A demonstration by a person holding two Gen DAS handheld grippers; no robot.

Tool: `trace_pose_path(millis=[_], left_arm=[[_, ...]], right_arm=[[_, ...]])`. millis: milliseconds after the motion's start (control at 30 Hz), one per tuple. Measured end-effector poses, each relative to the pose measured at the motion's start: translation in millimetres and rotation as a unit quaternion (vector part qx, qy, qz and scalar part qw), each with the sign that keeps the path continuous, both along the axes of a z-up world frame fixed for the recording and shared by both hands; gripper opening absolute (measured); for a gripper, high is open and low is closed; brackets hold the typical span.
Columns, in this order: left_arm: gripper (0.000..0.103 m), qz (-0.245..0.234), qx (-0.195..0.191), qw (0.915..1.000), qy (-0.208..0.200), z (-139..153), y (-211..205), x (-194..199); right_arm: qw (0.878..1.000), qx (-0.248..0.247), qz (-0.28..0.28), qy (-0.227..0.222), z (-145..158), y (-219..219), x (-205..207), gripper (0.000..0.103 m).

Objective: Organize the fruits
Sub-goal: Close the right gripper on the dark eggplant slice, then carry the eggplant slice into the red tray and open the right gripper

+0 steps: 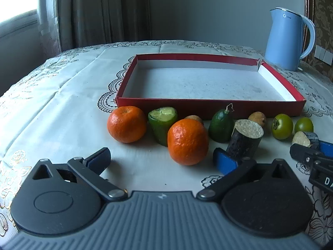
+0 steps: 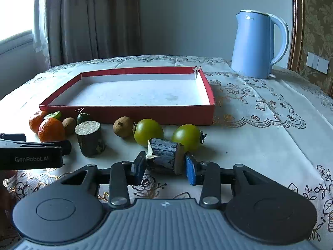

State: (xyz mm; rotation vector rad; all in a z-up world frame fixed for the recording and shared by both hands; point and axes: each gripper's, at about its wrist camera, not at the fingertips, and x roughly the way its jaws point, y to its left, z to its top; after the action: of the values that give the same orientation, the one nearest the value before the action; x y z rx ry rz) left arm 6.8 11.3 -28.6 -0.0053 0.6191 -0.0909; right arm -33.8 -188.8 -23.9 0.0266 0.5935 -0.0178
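Right hand-held gripper [image 2: 164, 166] is seen closed on a short sugarcane piece [image 2: 164, 153] lying on its side on the bench [image 2: 260, 145], pads pressed to both ends. Left hand-held gripper [image 1: 162, 159] is held wide open, nothing gripped; one mandarin [image 1: 188, 141] sits between its fingers, untouched. Remaining fruit is lined along the near edge of the red tray [image 2: 129, 113]. Open cloth is noted right of the tray, short of the blue kettle [image 2: 256, 45].
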Motion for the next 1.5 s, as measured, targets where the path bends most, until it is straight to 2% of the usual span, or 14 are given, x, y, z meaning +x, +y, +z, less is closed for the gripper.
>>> trace_pose_path(millis=[100, 167, 300, 533, 700, 800, 1000, 1067, 1133, 1233, 1400, 1500], left_arm=[[0.103, 0.0, 0.0, 1.0, 0.0, 0, 1, 0], [0.103, 0.0, 0.0, 1.0, 0.0, 0, 1, 0], [0.103, -0.004, 0.002, 1.0, 0.0, 0, 1, -1], [0.103, -0.008, -0.007, 0.9999, -0.011, 1, 6, -6], [0.103, -0.004, 0.001, 0.9997, -0.025, 4, 3, -7], [0.093, -0.012, 0.009, 0.9996, -0.022, 2, 1, -6], [0.088, -0.027, 0.007, 0.9995, -0.011, 1, -1, -3], [0.077, -0.03, 0.006, 0.9995, -0.01, 0, -2, -3], [0.076, -0.031, 0.004, 0.9995, -0.009, 0, -2, -3], [0.067, -0.03, 0.002, 0.9995, -0.009, 0, -1, -4], [0.063, -0.038, -0.007, 0.9992, -0.011, 0, 2, -3], [0.048, -0.054, -0.014, 0.9983, -0.015, 0, 2, -4]], right_arm=[[1.0, 0.006, 0.001, -0.004, 1, -1, -2, 0.035], [1.0, 0.007, 0.003, -0.012, 3, -2, -5, 0.029], [1.0, 0.002, 0.003, -0.024, 9, -3, -7, 0.029], [1.0, 0.004, 0.002, -0.017, 7, -5, -5, 0.029], [1.0, 0.012, 0.003, -0.018, 8, -8, -5, 0.029], [1.0, 0.015, 0.002, -0.017, 7, -10, -4, 0.029], [0.999, 0.016, 0.005, -0.027, 10, -11, -5, 0.029], [0.999, 0.015, 0.009, -0.033, 15, -11, -5, 0.029], [0.999, 0.008, 0.012, -0.044, 20, -10, -5, 0.029], [0.998, -0.005, 0.015, -0.062, 30, -10, -1, 0.029], [0.996, -0.028, 0.014, -0.089, 45, -9, 18, 0.029], [0.994, -0.041, 0.015, -0.099, 51, -7, 36, 0.029]])
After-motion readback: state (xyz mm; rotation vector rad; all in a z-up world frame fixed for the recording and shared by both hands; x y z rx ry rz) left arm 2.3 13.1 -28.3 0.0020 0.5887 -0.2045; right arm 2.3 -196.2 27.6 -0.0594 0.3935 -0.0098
